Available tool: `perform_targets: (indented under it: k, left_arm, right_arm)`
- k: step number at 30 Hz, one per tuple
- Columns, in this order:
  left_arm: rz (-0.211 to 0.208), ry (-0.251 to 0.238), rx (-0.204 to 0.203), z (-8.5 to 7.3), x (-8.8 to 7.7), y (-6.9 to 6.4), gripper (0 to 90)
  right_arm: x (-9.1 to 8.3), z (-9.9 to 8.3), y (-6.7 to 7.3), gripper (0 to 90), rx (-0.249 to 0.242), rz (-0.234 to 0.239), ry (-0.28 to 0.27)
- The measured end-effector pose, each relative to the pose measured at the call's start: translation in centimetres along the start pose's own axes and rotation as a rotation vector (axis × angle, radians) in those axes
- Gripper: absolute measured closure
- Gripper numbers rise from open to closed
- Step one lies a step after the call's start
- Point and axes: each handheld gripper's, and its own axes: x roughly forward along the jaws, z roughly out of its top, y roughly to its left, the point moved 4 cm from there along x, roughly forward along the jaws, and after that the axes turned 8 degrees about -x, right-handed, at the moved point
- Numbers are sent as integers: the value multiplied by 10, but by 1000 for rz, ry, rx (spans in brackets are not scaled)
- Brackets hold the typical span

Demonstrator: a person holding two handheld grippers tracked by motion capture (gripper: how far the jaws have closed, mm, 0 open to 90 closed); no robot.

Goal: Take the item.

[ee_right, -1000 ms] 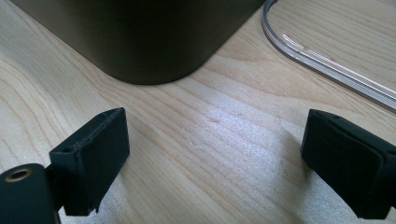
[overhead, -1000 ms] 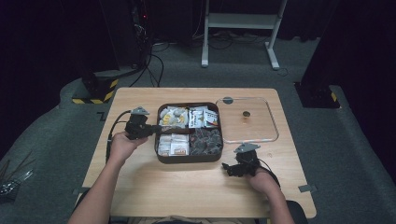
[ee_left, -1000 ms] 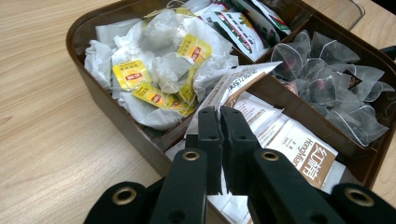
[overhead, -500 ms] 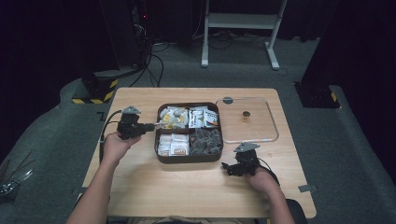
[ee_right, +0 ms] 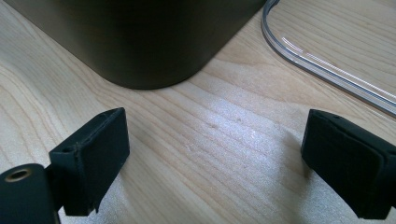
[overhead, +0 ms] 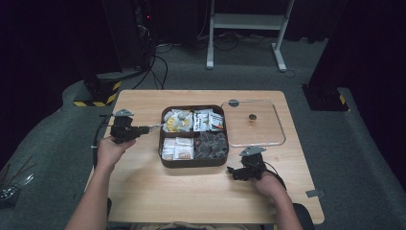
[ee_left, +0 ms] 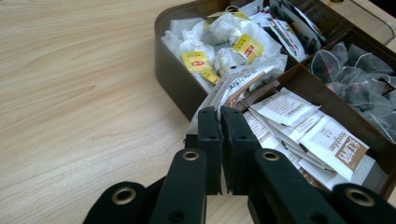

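Observation:
A dark brown box (overhead: 163,143) with four compartments of tea bags and sachets sits mid-table. My left gripper (overhead: 152,127) hovers just left of the box, shut on a white-and-brown sachet (ee_left: 231,84) lifted over the box's left wall (ee_left: 175,74). In the left gripper view the jaws are pressed together on the sachet's lower end, at the gripper (ee_left: 220,114). My right gripper (overhead: 231,170) rests low on the table by the box's front right corner (ee_right: 154,51), its jaws wide apart with bare wood between them (ee_right: 215,140).
A clear lid (overhead: 273,139) with a small knob lies flat to the right of the box; its rim (ee_right: 317,60) curves past the right gripper. Cables trail from both grippers. Bare wood lies left of and in front of the box.
My left gripper has drawn back leftward from the box with the sachet held in it. The right gripper has stayed put.

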Motion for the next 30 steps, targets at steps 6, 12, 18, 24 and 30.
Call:
perform_targets:
  k: [6,12,18,24,30]
  left_arm:
    - [15,3,-26,-3,-1,11,869]
    - [27,9,-44,-7,1,20,868]
    - [39,22,-56,-10,4,28,868]
    - [51,43,-77,-14,8,36,868]
    - [70,86,-95,-19,21,45,868]
  right_arm:
    - [0,0,0,77,0,0,0]
    - [0,0,0,77,1,-1,0]
    - [0,0,0,77,0,-1,-1]
    - [0,0,0,77,5,-2,-1]
    - [0,0,0,77,5,-2,-2]
